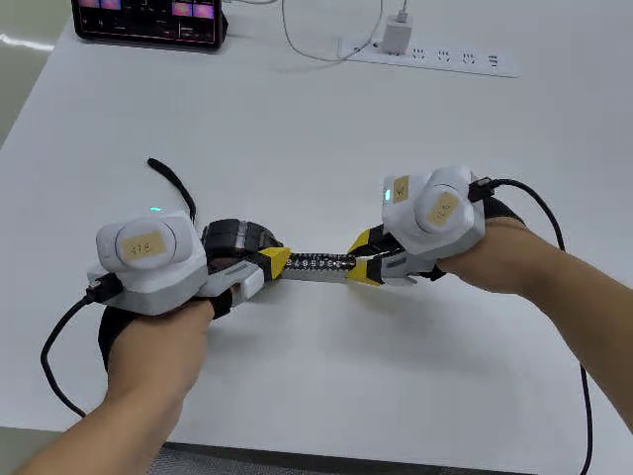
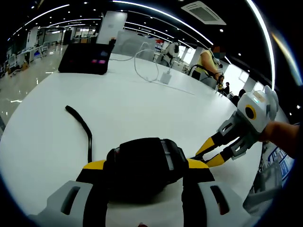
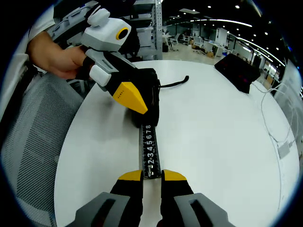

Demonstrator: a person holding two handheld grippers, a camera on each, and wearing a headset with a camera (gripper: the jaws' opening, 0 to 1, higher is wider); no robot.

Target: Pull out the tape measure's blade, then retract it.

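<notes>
So the left tongs (image 1: 265, 265) are clamped around the black body of the tape measure (image 2: 142, 161), one yellow-tipped jaw on each side, closed in as far as the case lets them. The case sits at the near-left middle of the white desk (image 1: 316, 129), though I can't tell whether it's resting on the desk or held just off it.

A short bit of blade (image 3: 150, 151) is out, running to the right from the case, with the numbers 1 to 8 readable in the right gripper view. The right tongs (image 3: 151, 176) are pinching the free end of the blade, jaws nearly together with just the strip between them. The two sets of tongs are near each other, joined by that short stretch of tape.

The tape measure's black strap (image 2: 83, 127) trails off on the desk toward the far left. Way at the far edge there's a tablet (image 1: 148, 20) on the left and a white power strip (image 1: 445, 54) with a charger (image 1: 398, 35) plugged in.
</notes>
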